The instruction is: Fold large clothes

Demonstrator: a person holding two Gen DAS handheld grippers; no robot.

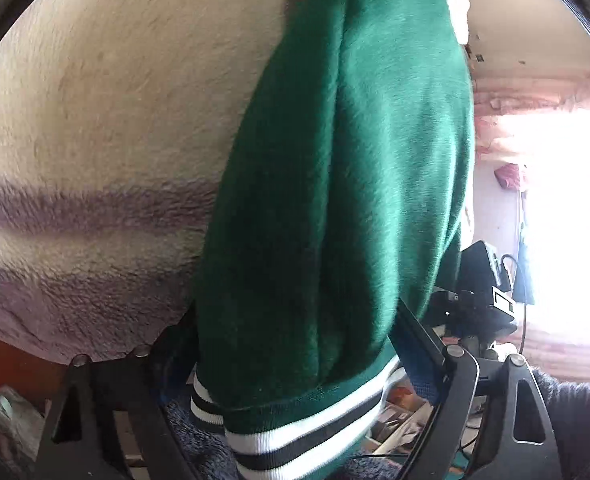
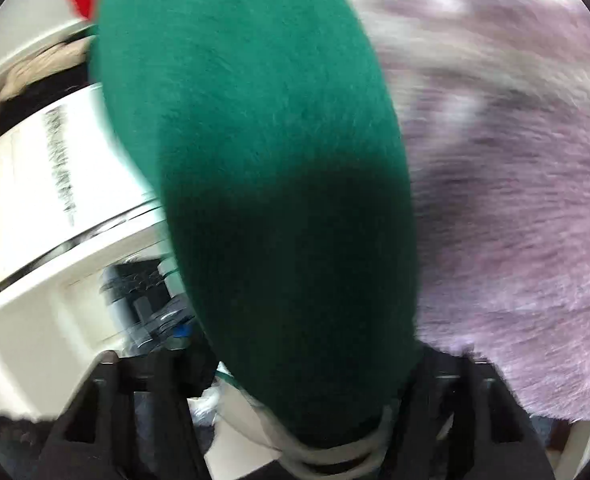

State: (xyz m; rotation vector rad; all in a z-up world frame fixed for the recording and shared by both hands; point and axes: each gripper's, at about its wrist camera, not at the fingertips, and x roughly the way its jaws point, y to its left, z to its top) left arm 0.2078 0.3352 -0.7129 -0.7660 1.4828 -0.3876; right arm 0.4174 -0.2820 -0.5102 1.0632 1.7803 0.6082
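Two grippers each clamp the green jacket [image 1: 335, 184]. Left wrist view: the left gripper [image 1: 295, 412] pinches its striped hem [image 1: 295, 436], cream-purple blanket [image 1: 95, 140] spreading leftward. Right wrist view: the right gripper [image 2: 307, 412] grips the green cloth; white furniture [image 2: 47, 184] stands close at left.

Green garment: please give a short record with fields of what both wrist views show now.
garment: green fleece garment, lifted, hanging between both claws
trim: striped white and dark cuff band at the left claw
left claw: shut on the garment near the band
right claw: shut on the garment's other end
surface behind: cream and purple fuzzy blanket
image quality: right wrist view is motion-blurred
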